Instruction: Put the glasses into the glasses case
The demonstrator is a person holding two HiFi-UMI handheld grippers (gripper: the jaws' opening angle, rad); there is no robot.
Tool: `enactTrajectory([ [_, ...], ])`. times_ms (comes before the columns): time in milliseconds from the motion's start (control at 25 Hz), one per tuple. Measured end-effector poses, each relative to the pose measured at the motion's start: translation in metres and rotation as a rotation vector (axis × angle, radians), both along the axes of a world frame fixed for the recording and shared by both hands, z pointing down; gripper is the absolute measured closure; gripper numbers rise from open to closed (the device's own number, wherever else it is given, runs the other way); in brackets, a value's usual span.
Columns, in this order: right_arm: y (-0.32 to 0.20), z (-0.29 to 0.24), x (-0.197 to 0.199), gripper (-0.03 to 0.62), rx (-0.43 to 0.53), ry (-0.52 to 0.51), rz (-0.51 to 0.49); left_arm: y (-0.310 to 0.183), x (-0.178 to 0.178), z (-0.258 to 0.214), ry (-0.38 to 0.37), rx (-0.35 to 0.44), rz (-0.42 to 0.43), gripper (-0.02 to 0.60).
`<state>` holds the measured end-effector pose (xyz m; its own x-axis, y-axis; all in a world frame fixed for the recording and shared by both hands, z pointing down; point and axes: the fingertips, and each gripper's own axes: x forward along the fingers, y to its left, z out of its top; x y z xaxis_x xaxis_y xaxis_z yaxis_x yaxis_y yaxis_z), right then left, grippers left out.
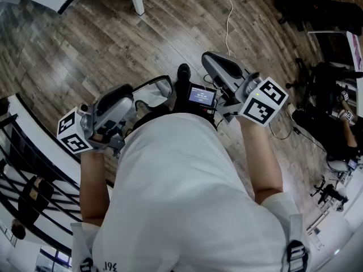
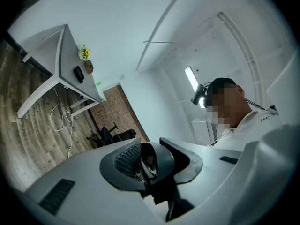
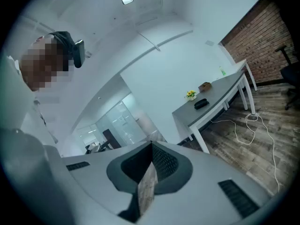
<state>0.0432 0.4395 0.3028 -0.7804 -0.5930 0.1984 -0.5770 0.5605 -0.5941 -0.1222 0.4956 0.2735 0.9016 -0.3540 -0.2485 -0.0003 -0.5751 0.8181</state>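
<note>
The glasses, dark-framed with clear lenses, stick out in front of my left gripper above the floor. In the left gripper view a dark rim and lens of the glasses sit between the jaws of the left gripper, which is shut on them with the jaws standing wide. My right gripper is held up at the right of the person's chest. Its jaws are shut, and I make out nothing gripped in them. A small black oblong case lies far off on a white table; the left gripper view shows the same case.
A person in a white shirt holds both grippers at chest height over a wooden floor. A small screen hangs at the chest. A pot of yellow flowers stands by the case. A white cable lies on the floor; office chairs stand beyond.
</note>
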Motion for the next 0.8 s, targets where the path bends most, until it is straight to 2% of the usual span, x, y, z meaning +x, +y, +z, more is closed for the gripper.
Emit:
enactTrajectory([
  [280,0.006,-0.001,-0.002,0.585,0.05,0.045,-0.029,-0.001,0.003,0.003,0.009,-0.01,0.004,0.448],
  [400,0.012,-0.011,-0.012,0.583,0.13,0.085,-0.094,-0.001,0.002,0.002,0.012,-0.012,-0.001,0.447],
  [480,0.017,-0.016,-0.021,0.575,0.183,0.149,-0.16,-0.002,0.001,0.002,0.012,-0.012,-0.004,0.448],
  [520,0.02,-0.019,-0.027,0.493,0.209,0.182,-0.201,-0.002,0.001,0.002,0.013,-0.013,-0.005,0.448],
  [560,0.024,-0.023,-0.034,0.377,0.24,0.214,-0.244,-0.002,0.001,0.002,0.014,-0.015,-0.005,0.448],
  [680,0.036,-0.039,-0.057,0.325,0.4,0.332,-0.366,-0.004,0.0,0.002,0.021,-0.023,0.001,0.448],
  [800,0.053,-0.033,-0.069,0.287,0.507,0.559,-0.516,-0.009,0.0,0.0,0.022,-0.022,0.013,0.447],
])
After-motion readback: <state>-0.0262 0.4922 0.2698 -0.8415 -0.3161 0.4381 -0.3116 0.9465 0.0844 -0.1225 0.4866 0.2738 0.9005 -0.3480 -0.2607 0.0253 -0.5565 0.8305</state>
